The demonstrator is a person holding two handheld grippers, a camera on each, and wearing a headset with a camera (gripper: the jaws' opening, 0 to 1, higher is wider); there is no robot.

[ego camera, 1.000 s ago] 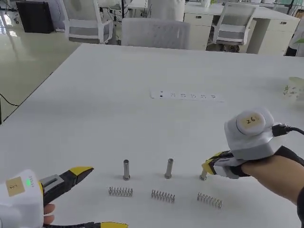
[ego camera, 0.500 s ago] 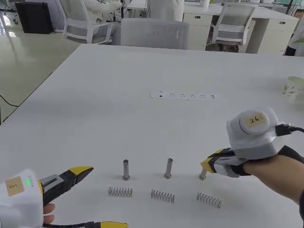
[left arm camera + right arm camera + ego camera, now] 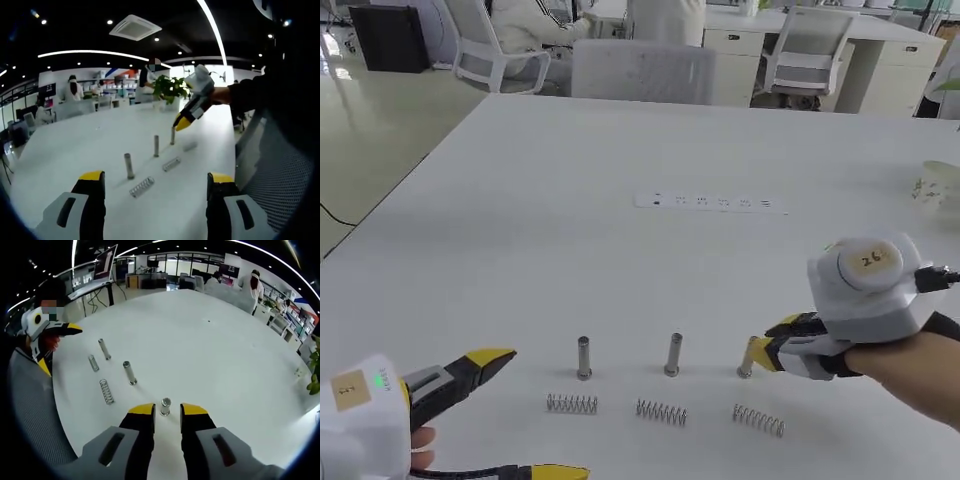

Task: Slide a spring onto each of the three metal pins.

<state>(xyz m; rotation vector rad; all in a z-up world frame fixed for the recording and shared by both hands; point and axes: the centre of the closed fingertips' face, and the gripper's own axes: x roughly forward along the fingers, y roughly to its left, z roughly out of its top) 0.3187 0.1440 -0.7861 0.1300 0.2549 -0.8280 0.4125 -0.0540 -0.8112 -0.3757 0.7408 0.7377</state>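
Pins: left pin [image 3: 583, 357], middle pin [image 3: 673, 354] and right pin [image 3: 745, 371] stand upright in a row on the white bench [image 3: 620, 150]; all three are bare
Springs: left spring [image 3: 572, 403], middle spring [image 3: 661, 412] and right spring [image 3: 758, 420] lie flat on the bench; each is just in front of its own pin (on the person's side) and clear of it
Right hand: right tool [image 3: 758, 350] sits low at the right pin; in the head view its yellow tips cover the pin's upper part, so contact cannot be judged there; the right gripper view looks along the jaws and shows the pin's head between them with a sliver of bench on each side; jaws narrowly parted, gripping nothing
Left hand: left tool [image 3: 545, 415] is at the near-left, apart from the left pin; jaws spread wide, bare bench in the gap
Left gripper view: the row runs away from the camera, left pin nearest; the right tool is at the far pin
Behind: power strip [image 3: 701, 202] set in the bench
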